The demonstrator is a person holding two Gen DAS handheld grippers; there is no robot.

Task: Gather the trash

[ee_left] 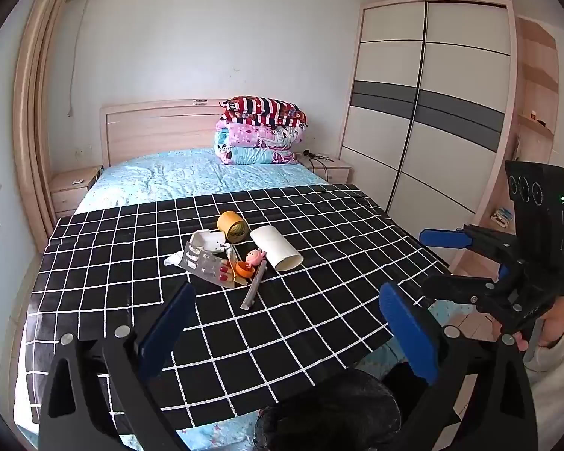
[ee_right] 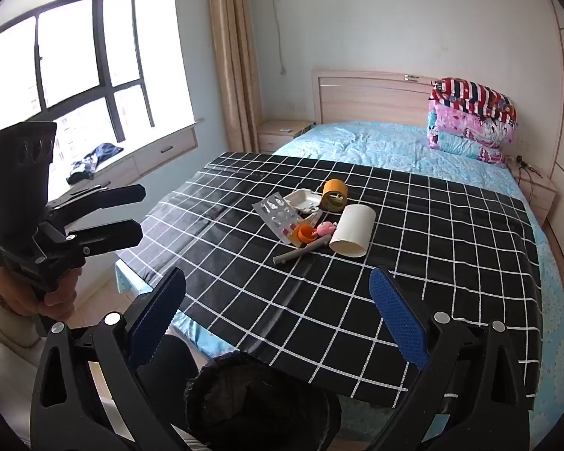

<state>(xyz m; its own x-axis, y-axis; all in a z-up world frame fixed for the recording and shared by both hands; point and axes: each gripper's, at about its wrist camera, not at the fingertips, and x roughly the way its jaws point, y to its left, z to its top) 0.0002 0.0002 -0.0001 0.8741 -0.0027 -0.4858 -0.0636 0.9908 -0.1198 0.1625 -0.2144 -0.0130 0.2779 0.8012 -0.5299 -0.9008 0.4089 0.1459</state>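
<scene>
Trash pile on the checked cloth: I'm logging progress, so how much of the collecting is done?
Nothing looks collected yet. The tape roll, white paper tube, blister pack, white tray, orange cap, pink toy and grey stick all lie on the checked cloth. In hand: nothing; left gripper and right gripper are open and empty. Everything remains.

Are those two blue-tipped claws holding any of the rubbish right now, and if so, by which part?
Nothing is held. The left gripper and right gripper are both open and empty, short of the trash pile on the checked cloth.
</scene>
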